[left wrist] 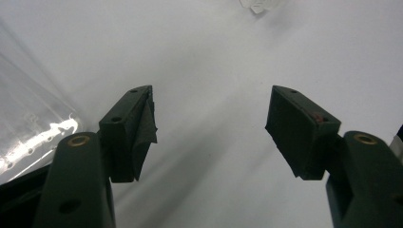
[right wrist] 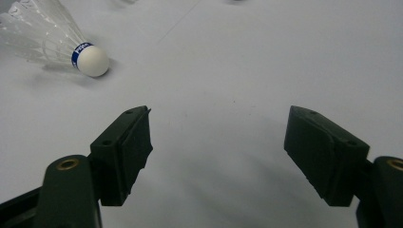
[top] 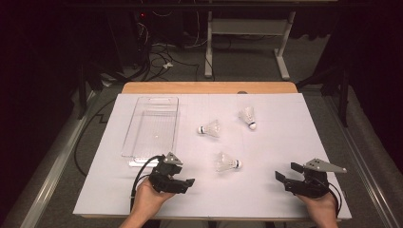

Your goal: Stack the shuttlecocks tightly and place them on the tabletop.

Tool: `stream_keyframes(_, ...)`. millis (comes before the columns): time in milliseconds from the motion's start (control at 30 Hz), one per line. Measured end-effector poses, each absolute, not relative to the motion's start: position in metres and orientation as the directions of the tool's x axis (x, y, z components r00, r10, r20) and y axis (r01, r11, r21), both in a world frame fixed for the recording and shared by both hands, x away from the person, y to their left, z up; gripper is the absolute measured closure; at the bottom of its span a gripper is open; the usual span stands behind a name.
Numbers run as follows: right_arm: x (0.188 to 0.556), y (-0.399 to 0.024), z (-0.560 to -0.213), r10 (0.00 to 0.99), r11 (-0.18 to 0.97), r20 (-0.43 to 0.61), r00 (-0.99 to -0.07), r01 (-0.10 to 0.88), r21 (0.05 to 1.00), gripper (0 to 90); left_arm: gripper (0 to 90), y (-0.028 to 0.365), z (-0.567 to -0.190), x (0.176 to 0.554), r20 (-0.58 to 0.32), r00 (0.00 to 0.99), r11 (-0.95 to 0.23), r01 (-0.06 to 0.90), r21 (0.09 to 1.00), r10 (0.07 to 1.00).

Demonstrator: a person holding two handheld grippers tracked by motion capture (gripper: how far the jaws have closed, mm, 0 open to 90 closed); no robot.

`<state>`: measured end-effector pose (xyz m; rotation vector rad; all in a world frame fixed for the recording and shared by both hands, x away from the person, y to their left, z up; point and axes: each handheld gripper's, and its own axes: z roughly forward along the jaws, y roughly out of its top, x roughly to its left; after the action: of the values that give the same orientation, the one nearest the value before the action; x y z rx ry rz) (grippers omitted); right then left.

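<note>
Both tongs, the left gripper (top: 189,182) and right gripper (top: 285,171), rest wide open and empty, flanking the nearest shuttlecock (top: 226,163), with the clear tray (top: 173,123) just ahead of the left for loading.

Shuttlecock (left wrist: 259,4) cut off by the top edge in my left gripper view, bin (left wrist: 28,128) cropped at its left edge, nearest shuttlecock's (right wrist: 45,38) feathers clipped at the top-left corner in my right gripper view, band lettering too small to read.
</note>
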<state>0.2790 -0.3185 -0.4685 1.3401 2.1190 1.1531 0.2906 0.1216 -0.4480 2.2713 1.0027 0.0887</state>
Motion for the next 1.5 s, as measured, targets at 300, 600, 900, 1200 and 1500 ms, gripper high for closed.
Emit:
stream_keyframes(300,0.279,-0.318,-0.469,0.875,0.209,0.105,-0.473,0.564,0.799,24.4,34.4,0.131,-0.449,0.287,-0.193,0.697,-0.489,0.646,0.586,0.690)
stream_keyframes(600,0.279,-0.318,-0.469,0.875,0.210,0.104,-0.473,0.564,0.799,24.4,33.7,0.138,-0.449,0.283,-0.197,0.689,-0.471,0.647,0.599,0.697)
stream_keyframes(900,0.279,-0.318,-0.469,0.875,0.210,0.104,-0.473,0.565,0.798,24.4,32.4,0.146,-0.449,0.279,-0.174,0.675,-0.462,0.647,0.607,0.717)
stream_keyframes(1200,0.279,-0.318,-0.469,0.876,0.210,0.105,-0.471,0.567,0.797,24.4,32.1,0.157,-0.447,0.274,-0.160,0.657,-0.440,0.646,0.624,0.737)
stream_keyframes(1500,0.280,-0.318,-0.469,0.875,0.211,0.104,-0.473,0.567,0.796,24.4,32.8,0.167,-0.448,0.274,-0.163,0.636,-0.411,0.650,0.639,0.754)
